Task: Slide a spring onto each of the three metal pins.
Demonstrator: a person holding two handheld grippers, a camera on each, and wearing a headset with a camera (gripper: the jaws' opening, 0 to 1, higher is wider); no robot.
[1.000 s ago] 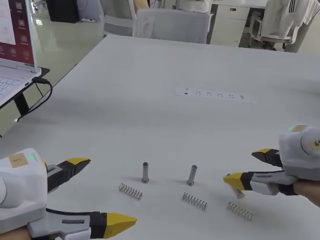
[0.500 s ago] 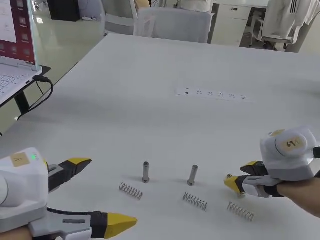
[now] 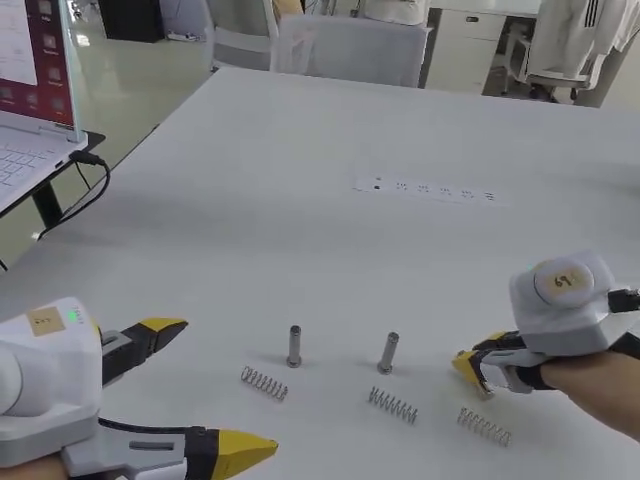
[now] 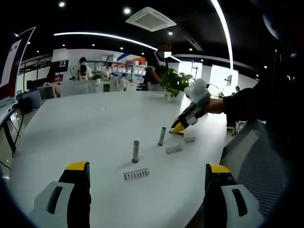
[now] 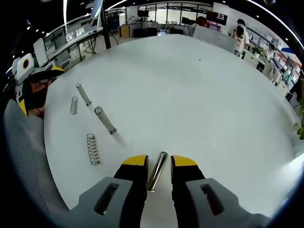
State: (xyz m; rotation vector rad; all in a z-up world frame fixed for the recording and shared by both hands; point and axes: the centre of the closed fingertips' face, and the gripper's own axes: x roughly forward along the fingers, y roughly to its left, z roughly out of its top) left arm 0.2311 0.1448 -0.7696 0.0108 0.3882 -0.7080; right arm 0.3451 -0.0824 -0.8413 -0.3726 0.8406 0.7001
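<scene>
Pinching the third pin (image 5: 156, 176) at 4 o'clock in the right gripper (image 5: 160, 161), with the left gripper (image 4: 147, 167) spread idle at 8 o'clock; next, presumably aligning the spring (image 3: 484, 426) at the pin's 6 o'clock.

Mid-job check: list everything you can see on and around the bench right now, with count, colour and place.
metal pins: three, silver; two upright near the table's front edge, the third between the right claw's jaws
springs: three, silver; lying in a row just in front of the pins, none on a pin yet
table: one, white, under everything
socket strip: one, white, flat at mid-table
laptop: one, open, at far left beside the table
cable: one, black, hanging by the laptop
chair: one, grey, at the far table edge
left claw: yellow-tipped, open, near left, touching nothing
right claw: yellow-tipped, jaws flanking the third pin; firm grip unconfirmed
</scene>
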